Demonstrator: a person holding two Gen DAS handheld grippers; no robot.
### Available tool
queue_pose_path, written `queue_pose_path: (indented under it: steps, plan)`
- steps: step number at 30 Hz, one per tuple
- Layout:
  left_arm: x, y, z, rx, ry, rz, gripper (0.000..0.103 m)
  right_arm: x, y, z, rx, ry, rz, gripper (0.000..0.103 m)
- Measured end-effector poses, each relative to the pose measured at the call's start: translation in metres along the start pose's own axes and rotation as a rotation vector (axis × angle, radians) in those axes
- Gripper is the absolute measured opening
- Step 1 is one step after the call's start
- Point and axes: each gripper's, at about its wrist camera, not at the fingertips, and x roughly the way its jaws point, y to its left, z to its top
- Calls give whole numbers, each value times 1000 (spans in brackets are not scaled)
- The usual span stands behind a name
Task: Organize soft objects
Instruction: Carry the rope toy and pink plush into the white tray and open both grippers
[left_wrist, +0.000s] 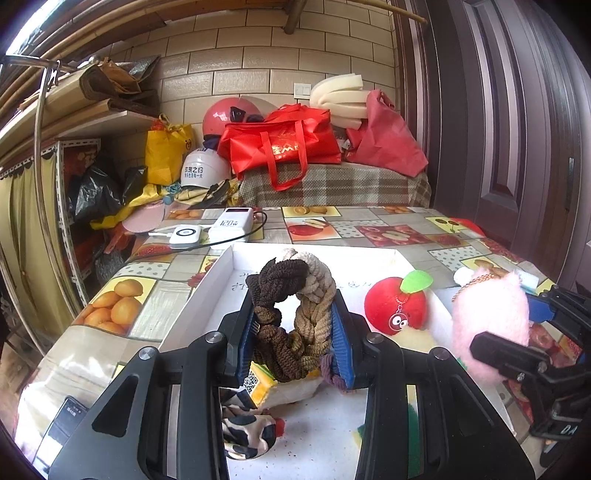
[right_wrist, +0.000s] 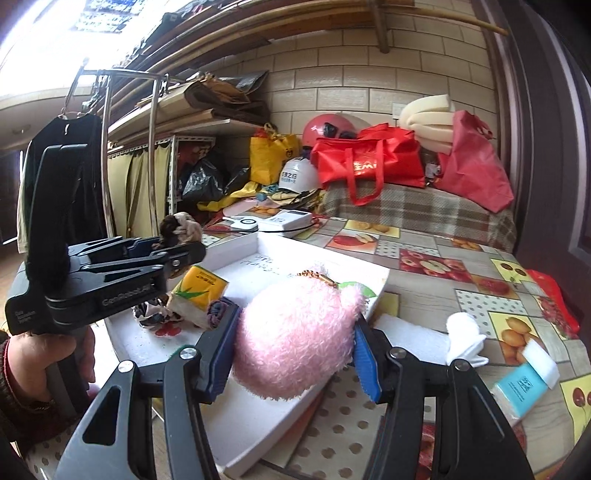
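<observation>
— What did the left gripper (left_wrist: 293, 332) hold?
— A bundle of brown and beige hair ties (left_wrist: 291, 314), pinched tight between its nearly closed jaws, above the white tray (left_wrist: 225, 266) on the fruit-print table.
— And the right gripper (right_wrist: 295, 350)?
— Its jaws, about half open, clamped a pink plush toy (right_wrist: 295, 332) (fluffy, with a gold chain) over the tray's near edge, beside a red apple toy (left_wrist: 397, 304).

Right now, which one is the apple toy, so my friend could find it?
Find the white tray on the fruit-print tablecloth. Inside it, near its right wall, sits the apple toy, between the brown hair ties and the pink fluffy plush. It is the only round red thing, with a green leaf and goggle eyes.
</observation>
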Motion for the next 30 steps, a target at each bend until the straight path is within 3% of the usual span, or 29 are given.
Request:
queue_pose_path:
  steps: [8,12,18,30]
  plan:
    - [13,7,3,-34,60,-14,36,29,4,9,-4,45,11,56]
    - [13,10,3,-48,47,4,36,36,6,13,-14,21,-22,56]
    - [12,-1,5,13,2,54,36,41,7,16,-13,8,-22,56]
    - [19,-1,7,12,18,68,40,50,9,20,-8,25,-15,58]
